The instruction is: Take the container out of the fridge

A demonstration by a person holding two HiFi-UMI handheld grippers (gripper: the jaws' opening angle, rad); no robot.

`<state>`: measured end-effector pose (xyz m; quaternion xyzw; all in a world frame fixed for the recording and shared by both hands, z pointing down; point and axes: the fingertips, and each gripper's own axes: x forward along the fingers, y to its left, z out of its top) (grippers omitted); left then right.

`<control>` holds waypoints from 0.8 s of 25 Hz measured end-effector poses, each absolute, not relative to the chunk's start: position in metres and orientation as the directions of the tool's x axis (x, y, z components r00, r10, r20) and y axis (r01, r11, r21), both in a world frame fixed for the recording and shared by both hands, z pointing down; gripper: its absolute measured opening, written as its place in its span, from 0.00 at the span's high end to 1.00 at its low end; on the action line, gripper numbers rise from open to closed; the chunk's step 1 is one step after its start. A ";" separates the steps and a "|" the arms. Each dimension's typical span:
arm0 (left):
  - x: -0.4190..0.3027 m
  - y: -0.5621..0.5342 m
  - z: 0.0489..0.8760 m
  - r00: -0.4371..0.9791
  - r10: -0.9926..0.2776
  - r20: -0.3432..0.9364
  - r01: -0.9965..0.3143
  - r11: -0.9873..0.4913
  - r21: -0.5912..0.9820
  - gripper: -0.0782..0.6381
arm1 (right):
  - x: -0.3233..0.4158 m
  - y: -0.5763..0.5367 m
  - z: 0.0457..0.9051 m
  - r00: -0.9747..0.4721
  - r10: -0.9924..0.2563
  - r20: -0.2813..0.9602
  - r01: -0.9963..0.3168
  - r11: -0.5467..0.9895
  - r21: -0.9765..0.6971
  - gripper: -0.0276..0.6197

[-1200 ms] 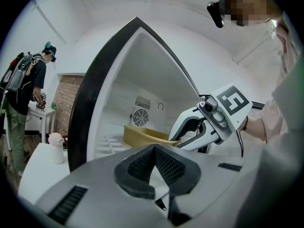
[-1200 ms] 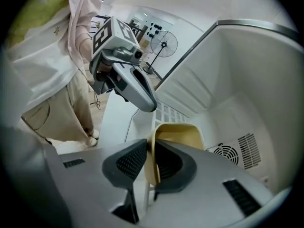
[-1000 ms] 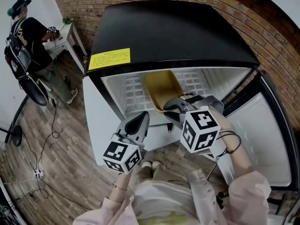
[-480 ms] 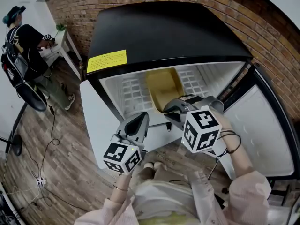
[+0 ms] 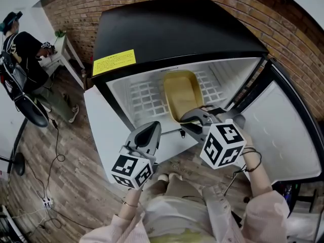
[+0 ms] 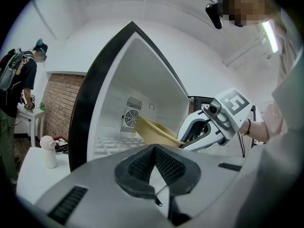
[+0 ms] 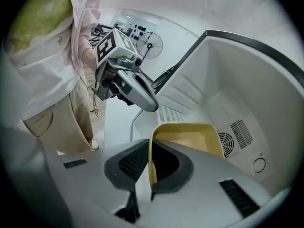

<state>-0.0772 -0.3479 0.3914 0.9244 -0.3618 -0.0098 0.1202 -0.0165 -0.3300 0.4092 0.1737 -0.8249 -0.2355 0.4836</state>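
A yellow container point(image 5: 181, 92) lies on the white wire shelf inside the open black fridge point(image 5: 172, 34). My right gripper point(image 5: 195, 119) reaches down into the fridge. Its jaws have just been closing and now pinch the container's near rim point(image 7: 151, 146) between the pads. The container's tub point(image 7: 190, 139) stretches away toward the back wall's fan grille. My left gripper point(image 5: 151, 130) hovers level in front of the fridge, left of the right one, shut with nothing between its fingers point(image 6: 142, 163). In the left gripper view the right gripper point(image 6: 197, 132) shows at the container point(image 6: 152, 132).
The fridge door point(image 5: 283, 135) stands wide open at the right. A person point(image 5: 20, 54) bends over a small white table point(image 5: 61, 49) at the far left. Cables point(image 5: 45, 186) lie on the wooden floor. A brick wall runs behind the fridge.
The right gripper sits slightly further right and lower in the head view, still at the container's near rim, and more of the container shows. The left gripper has kept still.
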 end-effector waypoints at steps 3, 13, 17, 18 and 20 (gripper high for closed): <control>-0.079 -0.346 0.393 0.744 -0.665 0.071 -0.661 -0.716 0.226 0.90 | -0.014 -0.324 0.408 -0.481 -0.536 0.694 -0.106 0.821 0.561 0.92; -0.080 -0.338 0.401 0.750 -0.656 0.087 -0.657 -0.723 0.213 0.90 | 0.002 -0.298 0.409 -0.475 -0.610 0.634 -0.276 0.788 0.551 0.92; -0.078 -0.334 0.404 0.746 -0.658 0.100 -0.662 -0.718 0.213 0.90 | 0.005 -0.282 0.408 -0.478 -0.620 0.621 -0.325 0.783 0.531 0.92; -0.077 -0.333 0.405 0.745 -0.659 0.104 -0.664 -0.716 0.214 0.90 | 0.006 -0.279 0.410 -0.481 -0.621 0.620 -0.331 0.783 0.527 0.92; -0.076 -0.330 0.407 0.740 -0.665 0.107 -0.670 -0.710 0.217 0.90 | 0.008 -0.273 0.413 -0.485 -0.620 0.617 -0.343 0.783 0.518 0.92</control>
